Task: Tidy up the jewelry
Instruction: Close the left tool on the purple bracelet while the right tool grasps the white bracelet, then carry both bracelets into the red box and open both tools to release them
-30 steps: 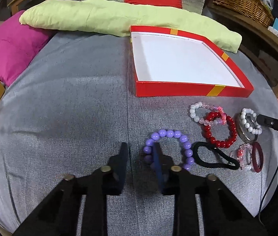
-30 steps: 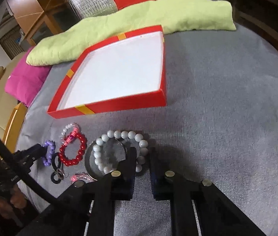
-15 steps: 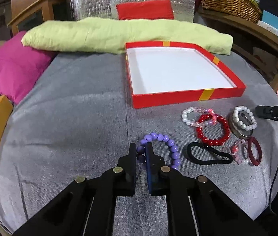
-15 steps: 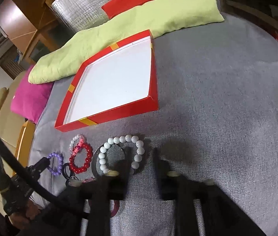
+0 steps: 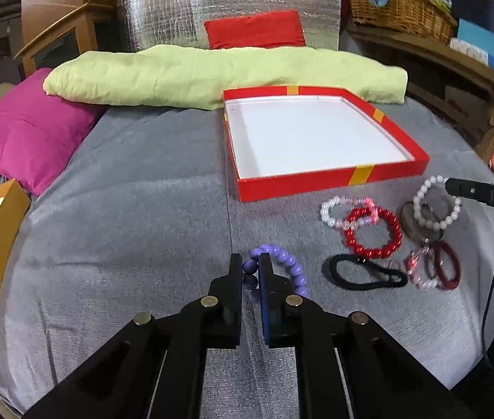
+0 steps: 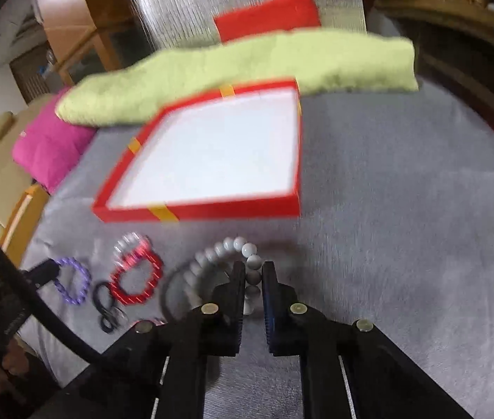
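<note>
a grey fabric surface (image 5: 135, 216) fills both views, with a magenta cushion (image 5: 27, 132) at its left edge, a long pale green pillow (image 5: 191, 76) across the back, then a red cushion (image 5: 254, 29) against silver quilted foil (image 5: 163, 7). a wicker basket (image 5: 400, 3) sits on a wooden shelf at right. an open red box (image 5: 331, 178) with a white floor lies near the pillow. the left gripper (image 5: 249, 274) pinches the purple bead bracelet (image 5: 290, 265). the right gripper (image 6: 254, 279) has just been closing and now clamps the white bead bracelet (image 6: 212, 255). the red bead bracelet (image 5: 372, 232) and black hair tie (image 5: 365, 274) lie nearby on the grey cloth.
</note>
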Tool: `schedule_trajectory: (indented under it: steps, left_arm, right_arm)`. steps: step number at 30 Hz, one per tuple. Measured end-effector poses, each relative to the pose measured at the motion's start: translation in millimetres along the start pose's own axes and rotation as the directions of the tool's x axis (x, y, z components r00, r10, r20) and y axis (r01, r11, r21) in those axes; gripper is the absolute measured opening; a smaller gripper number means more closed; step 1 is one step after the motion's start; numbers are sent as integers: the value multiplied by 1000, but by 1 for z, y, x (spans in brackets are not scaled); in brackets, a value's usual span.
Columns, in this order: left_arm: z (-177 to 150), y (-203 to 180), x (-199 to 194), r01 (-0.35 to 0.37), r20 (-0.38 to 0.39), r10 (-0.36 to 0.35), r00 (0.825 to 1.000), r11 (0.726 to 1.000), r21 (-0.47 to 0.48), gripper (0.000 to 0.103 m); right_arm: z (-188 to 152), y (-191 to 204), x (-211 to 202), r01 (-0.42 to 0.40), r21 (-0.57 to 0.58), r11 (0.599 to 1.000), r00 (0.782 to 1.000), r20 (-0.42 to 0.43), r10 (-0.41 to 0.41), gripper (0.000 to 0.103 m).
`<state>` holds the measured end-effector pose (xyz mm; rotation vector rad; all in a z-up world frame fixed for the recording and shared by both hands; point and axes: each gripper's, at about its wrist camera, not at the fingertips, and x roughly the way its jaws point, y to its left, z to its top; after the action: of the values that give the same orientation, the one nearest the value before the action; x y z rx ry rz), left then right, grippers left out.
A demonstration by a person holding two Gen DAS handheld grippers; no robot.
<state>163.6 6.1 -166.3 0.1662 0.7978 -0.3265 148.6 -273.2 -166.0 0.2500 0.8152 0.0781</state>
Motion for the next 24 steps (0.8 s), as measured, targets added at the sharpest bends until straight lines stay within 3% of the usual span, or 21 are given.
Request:
schedule_trajectory:
  steps: [6,12,18,24]
  left_arm:
    - [17,0,-11,48,25,-48,999,999,-12,9]
    - [59,-15,-14,54,62,-56,996,998,39,9]
    - [101,-33,-1,66,109,-74,991,995,78,9]
    - [116,-37,38,108,92,-111,990,994,33,9]
  right_arm:
    - [15,4,-27,-73,-2,997,990,116,73,11]
    - [36,9,-38,-160,18,987,970,186,154,11]
    - [63,11,-23,-213,46,976,960,193,201,11]
    - [85,10,15,-235,76,969,964,143,223,11]
